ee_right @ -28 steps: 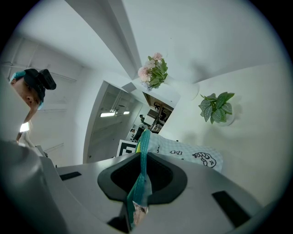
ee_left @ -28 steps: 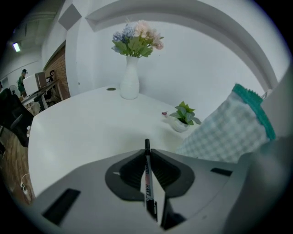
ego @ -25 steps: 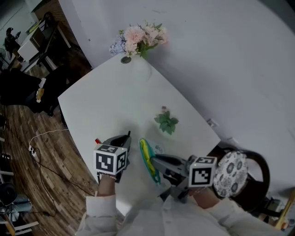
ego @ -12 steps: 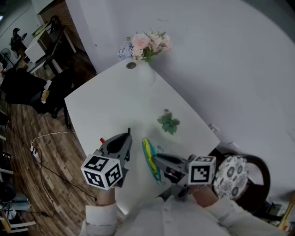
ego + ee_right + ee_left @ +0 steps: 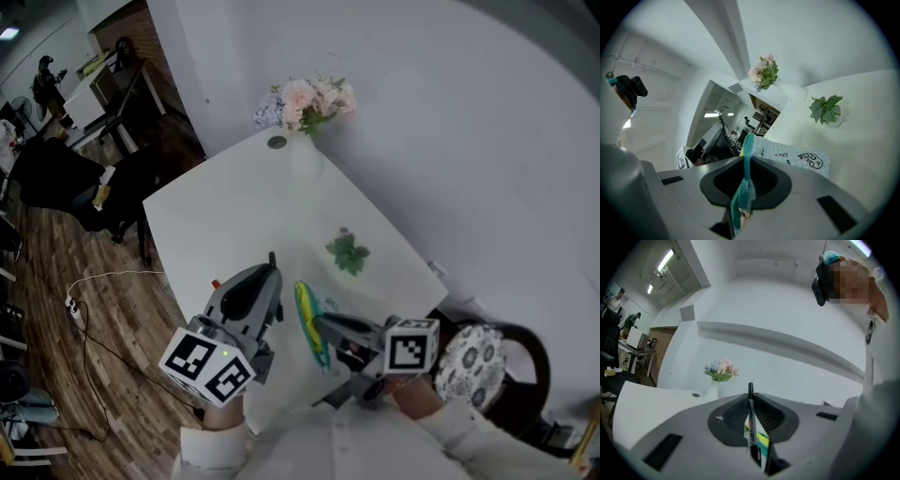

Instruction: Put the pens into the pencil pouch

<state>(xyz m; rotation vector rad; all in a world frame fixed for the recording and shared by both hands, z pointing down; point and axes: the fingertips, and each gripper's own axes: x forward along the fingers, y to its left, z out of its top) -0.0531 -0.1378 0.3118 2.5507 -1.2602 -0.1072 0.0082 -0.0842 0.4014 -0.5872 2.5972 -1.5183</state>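
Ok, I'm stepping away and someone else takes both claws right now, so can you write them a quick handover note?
Left claw: shut on a black-tipped pen, raised above the table, not at the pouch.
Right claw: shut on the teal zipper edge of the pouch, lifting it; the rest of the pouch lies on the table.
Done: one pen picked up. Whether any pen is inside the pouch cannot be seen.
Left: bring this pen to the pouch mouth and release it inside. A small red-tipped thing lies at the table edge, perhaps another pen; check it.
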